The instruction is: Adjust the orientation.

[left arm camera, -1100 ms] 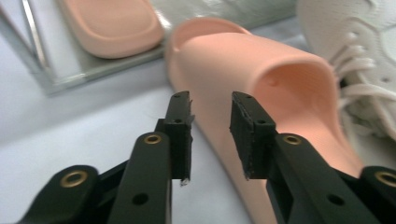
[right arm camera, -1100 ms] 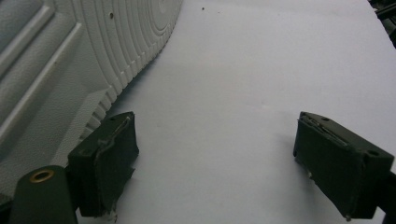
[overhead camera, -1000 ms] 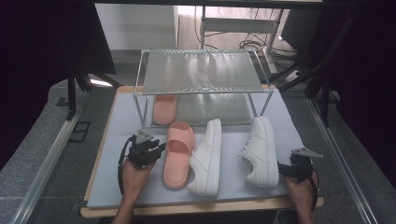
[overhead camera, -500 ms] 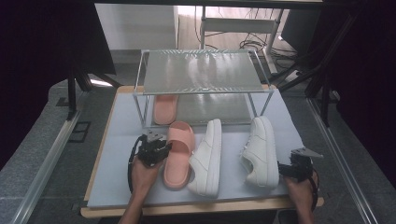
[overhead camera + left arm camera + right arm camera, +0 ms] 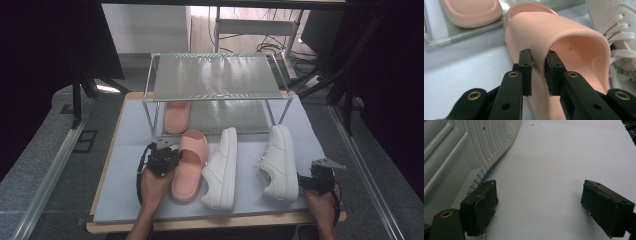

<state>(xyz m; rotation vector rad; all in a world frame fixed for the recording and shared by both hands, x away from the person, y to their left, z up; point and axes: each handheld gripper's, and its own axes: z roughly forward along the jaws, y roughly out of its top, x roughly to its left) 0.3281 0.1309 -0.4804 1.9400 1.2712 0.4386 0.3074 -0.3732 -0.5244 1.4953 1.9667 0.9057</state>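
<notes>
The left gripper (image 5: 161,156) is at the left side of the pink slipper (image 5: 190,165) on the grey mat (image 5: 125,145). In the left gripper view its jaws have just been closing and now stand narrow, one on each side of the slipper's strap edge (image 5: 539,60). The outer pad presses the outside wall and the inner pad is inside the opening, so the strap is pinched between them. This slipper lies flat in front of the wire rack (image 5: 215,80), its toe toward the rack.

Next to it, to the right, lies one white sneaker (image 5: 222,167) on its side, touching the slipper. Further right is the second white sneaker (image 5: 276,161), a little apart from the first.

At the far right, the right gripper (image 5: 306,182) rests on the mat just beside the heel of that second sneaker. In the right gripper view its jaws are wide apart with only bare mat between them, and the ribbed white sole (image 5: 474,150) is near the left jaw; it holds nothing.

Count: two pink slippers, one in front of the rack and the other slipper (image 5: 176,116) on its lower shelf; two white sneakers; one rack; two grippers.

I can read no brand or writing on any thing.
</notes>
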